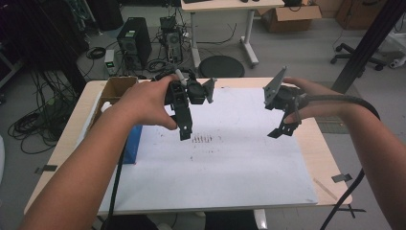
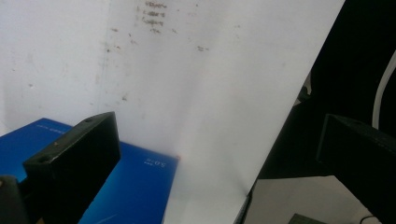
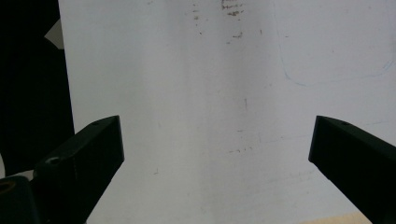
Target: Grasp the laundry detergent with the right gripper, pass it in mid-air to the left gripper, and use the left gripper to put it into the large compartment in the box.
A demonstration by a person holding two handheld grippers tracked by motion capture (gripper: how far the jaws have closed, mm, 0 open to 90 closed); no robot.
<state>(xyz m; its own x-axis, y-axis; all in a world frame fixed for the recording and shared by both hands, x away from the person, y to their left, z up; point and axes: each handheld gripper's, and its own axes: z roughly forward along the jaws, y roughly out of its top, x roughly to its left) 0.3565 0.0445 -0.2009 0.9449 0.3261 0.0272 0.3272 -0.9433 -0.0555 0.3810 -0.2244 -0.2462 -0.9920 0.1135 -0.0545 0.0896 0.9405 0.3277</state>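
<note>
Overhead, both grippers' jaws spread, empty; blue box (image 2: 135, 191) half-hidden, its lettering perhaps illegible.

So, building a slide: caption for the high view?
Two hand-held grippers, left gripper and right gripper, hover open above a white sheet.

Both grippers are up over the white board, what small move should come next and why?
Probably lower the left gripper toward the blue box: both grippers are open and empty, and that box lies just beneath its jaws at the white board edge.
</note>
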